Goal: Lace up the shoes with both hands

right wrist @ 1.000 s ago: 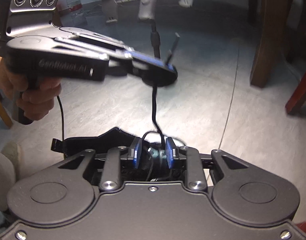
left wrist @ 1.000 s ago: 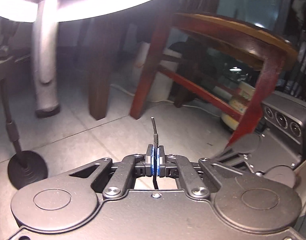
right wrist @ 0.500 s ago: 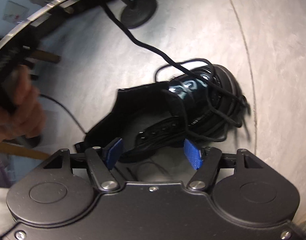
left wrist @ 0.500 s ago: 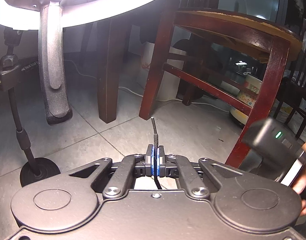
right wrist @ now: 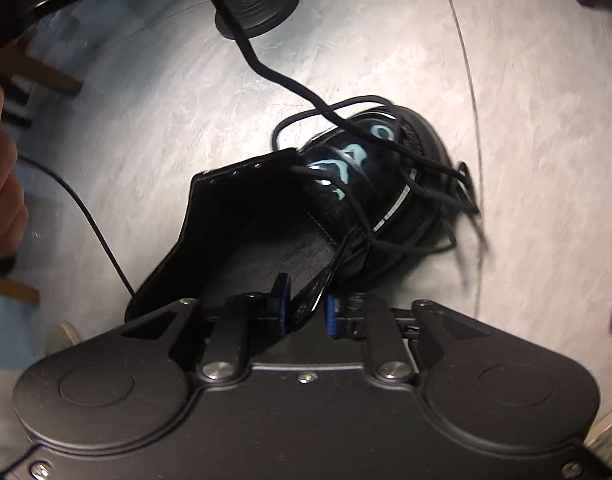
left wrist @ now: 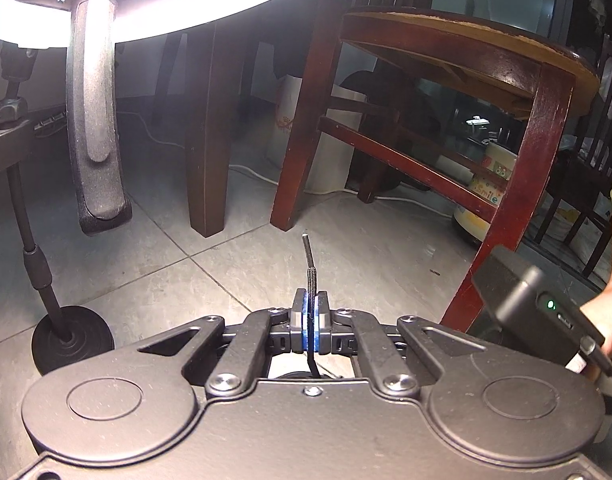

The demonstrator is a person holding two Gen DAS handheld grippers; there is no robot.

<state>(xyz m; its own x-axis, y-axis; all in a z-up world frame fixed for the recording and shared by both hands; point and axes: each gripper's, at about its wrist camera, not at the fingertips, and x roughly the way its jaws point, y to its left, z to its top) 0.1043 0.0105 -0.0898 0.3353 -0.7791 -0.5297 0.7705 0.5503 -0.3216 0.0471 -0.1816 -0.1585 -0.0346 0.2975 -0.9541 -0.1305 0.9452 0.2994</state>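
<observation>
My left gripper (left wrist: pixel 310 312) is shut on the black shoelace (left wrist: pixel 311 280); the lace's stiff tip sticks up past the pads, high above the floor. In the right wrist view a black shiny shoe (right wrist: pixel 346 200) lies on the grey floor, its tongue side open, with loose loops of lace over the toe. The lace (right wrist: pixel 261 68) runs from the shoe up and left out of view. My right gripper (right wrist: pixel 306 308) is just above the shoe's right eyelet flap; its blue pads stand partly apart on either side of the flap's edge.
A red-brown wooden chair (left wrist: pixel 506 168) and a dark table leg (left wrist: pixel 205 140) stand ahead of the left gripper. A ring light (left wrist: pixel 145 0) on a stand with a round base (right wrist: pixel 257 4) is close by. My right hand holds a black device (left wrist: pixel 534 308).
My right gripper tipped down over the shoe, opened wide, then narrowed around the eyelet flap. My left gripper kept hold of the lace and tilted slightly.
</observation>
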